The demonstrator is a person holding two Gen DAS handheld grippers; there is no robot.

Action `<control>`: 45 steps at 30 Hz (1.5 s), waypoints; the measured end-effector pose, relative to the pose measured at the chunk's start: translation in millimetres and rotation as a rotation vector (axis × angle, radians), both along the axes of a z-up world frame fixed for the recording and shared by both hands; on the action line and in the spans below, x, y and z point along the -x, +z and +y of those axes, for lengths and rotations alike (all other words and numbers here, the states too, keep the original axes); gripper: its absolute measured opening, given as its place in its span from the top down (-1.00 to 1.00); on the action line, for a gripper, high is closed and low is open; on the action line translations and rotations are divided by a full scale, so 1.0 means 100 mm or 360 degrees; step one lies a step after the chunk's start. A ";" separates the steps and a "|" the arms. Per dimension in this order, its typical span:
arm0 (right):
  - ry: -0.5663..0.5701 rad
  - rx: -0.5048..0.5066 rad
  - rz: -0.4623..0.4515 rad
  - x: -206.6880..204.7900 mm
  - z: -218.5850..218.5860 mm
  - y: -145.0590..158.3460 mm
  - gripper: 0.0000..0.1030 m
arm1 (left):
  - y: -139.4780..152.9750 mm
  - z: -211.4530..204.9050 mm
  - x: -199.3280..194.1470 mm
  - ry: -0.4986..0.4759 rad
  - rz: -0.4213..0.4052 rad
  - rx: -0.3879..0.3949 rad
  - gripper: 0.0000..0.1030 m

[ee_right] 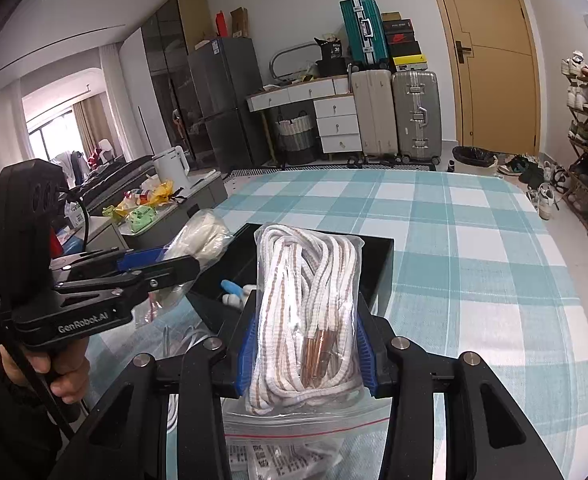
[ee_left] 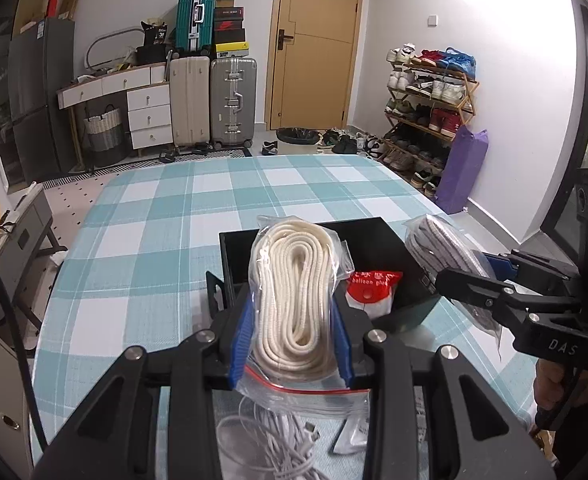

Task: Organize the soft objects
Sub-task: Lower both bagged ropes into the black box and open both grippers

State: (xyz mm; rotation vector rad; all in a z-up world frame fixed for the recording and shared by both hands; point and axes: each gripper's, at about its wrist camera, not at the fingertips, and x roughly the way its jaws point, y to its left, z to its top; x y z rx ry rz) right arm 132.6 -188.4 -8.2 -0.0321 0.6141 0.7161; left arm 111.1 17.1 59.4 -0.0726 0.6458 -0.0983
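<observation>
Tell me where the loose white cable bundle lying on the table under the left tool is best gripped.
Judging by the left view, grip the white cable bundle across its gathered middle, coming straight down from above: it lies flat on the checked tablecloth, its loops splay outward, and the left tool, now holding the cream rope bag, must empty first.

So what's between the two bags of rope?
In the left wrist view, a red-and-white balloon glue packet inside the open black box lies between them.

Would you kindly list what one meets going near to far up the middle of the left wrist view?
Loose white cable on the tablecloth → left gripper clamping the bagged cream rope coil → black open box → teal-and-white checked tablecloth → black-lined bin on the floor → tan wooden door.
</observation>
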 end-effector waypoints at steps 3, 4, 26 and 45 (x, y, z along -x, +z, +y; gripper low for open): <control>0.0000 0.0006 0.0005 -0.08 0.03 0.01 0.19 | -0.01 0.00 -0.07 0.0008 0.0010 0.0004 0.35; 0.0002 0.0004 0.0009 -0.11 0.03 0.01 0.19 | -0.01 0.00 -0.09 0.0009 0.0010 0.0005 0.35; -0.0009 0.0095 0.0045 -0.53 0.26 -0.10 0.19 | -0.17 -0.09 -0.54 0.0016 0.0071 -0.0070 0.35; 0.0076 0.0182 0.0043 -0.61 0.53 -0.16 0.19 | -0.34 -0.02 -0.67 0.0020 0.0152 -0.0054 0.34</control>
